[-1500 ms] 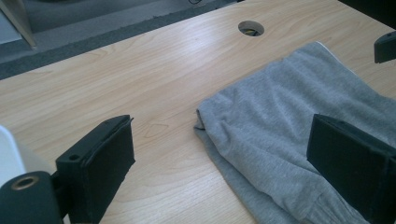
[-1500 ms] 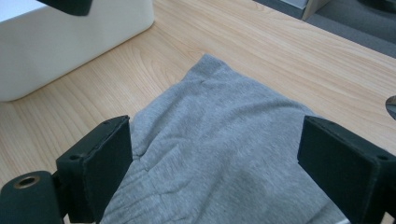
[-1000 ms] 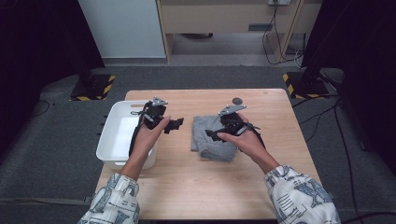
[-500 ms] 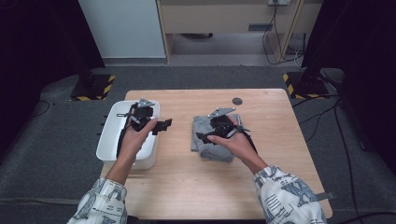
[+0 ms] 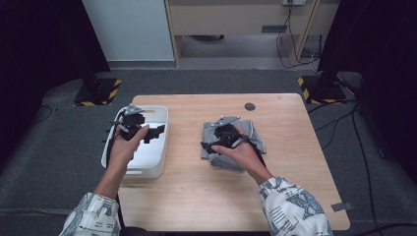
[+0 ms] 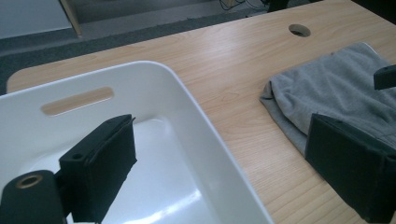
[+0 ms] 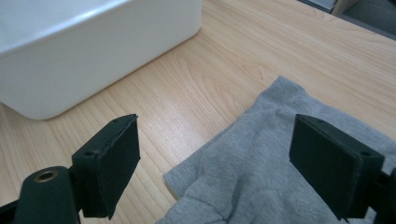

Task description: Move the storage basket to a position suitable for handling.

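A folded grey garment [image 5: 252, 133] lies on the wooden table [image 5: 196, 196], right of centre. My right gripper [image 5: 207, 145] hovers low over its left edge, pointing left. In the right gripper view the right gripper [image 7: 222, 161] is open and its jaws have just been closing a little. The grey garment [image 7: 266, 172] lies beneath and between the jaws, untouched by the pads. A white bin [image 5: 147, 157] stands at the table's left edge. My left gripper [image 5: 157, 131] is held above the bin's right rim. In the left gripper view the left gripper [image 6: 224, 177] is open and holds nothing, straddling the white bin's rim [image 6: 196, 112], with the grey garment [image 6: 336, 93] beyond.
A round cable hole [image 5: 250, 106] sits in the table near its far edge. The white bin [image 7: 93, 42] stands close to the left of the garment. Dark floor surrounds the table, with a cabinet [image 5: 236, 19] behind it.
My left gripper has moved left from the middle of the table to above the bin. My right gripper has shifted a little left over the garment.
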`<state>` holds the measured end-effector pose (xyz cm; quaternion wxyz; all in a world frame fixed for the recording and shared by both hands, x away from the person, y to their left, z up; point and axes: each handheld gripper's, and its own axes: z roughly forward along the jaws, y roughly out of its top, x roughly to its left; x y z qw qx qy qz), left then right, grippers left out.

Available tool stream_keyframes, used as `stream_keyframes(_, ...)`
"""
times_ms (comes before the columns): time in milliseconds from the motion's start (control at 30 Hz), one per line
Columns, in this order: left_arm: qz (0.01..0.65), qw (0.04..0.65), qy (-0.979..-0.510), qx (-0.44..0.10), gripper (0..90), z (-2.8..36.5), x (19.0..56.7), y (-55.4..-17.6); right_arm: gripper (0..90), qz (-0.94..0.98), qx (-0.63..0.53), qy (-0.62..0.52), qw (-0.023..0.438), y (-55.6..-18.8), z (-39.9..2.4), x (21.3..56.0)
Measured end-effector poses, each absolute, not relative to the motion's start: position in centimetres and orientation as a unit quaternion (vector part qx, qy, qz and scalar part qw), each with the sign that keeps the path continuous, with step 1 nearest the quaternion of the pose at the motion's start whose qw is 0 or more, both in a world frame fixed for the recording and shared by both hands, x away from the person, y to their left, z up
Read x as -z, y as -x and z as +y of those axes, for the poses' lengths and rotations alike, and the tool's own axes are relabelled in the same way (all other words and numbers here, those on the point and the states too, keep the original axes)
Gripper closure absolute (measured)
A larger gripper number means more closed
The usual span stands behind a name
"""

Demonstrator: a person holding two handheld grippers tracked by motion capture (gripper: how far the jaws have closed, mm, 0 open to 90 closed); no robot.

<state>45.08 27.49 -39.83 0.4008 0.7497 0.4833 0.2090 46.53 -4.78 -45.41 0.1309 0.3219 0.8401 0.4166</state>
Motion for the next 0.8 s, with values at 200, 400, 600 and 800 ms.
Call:
stream_keyframes(200,0.493,0.399,-0.741,-0.221,9.6,29.7,39.6,-44.8,18.5,0.84,-0.414,-0.322,0.136,-46.6,-4.7,45.7)
stream_keyframes(400,0.503,0.392,-0.733,-0.236,14.9,32.0,39.7,-44.5,22.7,0.839,-0.417,-0.322,0.137,-46.7,-5.0,45.4)
stream_keyframes(600,0.514,0.377,-0.729,-0.249,23.3,34.1,40.1,-44.0,28.5,0.841,-0.417,-0.316,0.137,-46.5,-5.2,45.1)
stream_keyframes(800,0.526,0.36,-0.723,-0.265,31.9,35.3,40.5,-44.0,31.2,0.843,-0.414,-0.313,0.141,-46.3,-5.4,45.2)
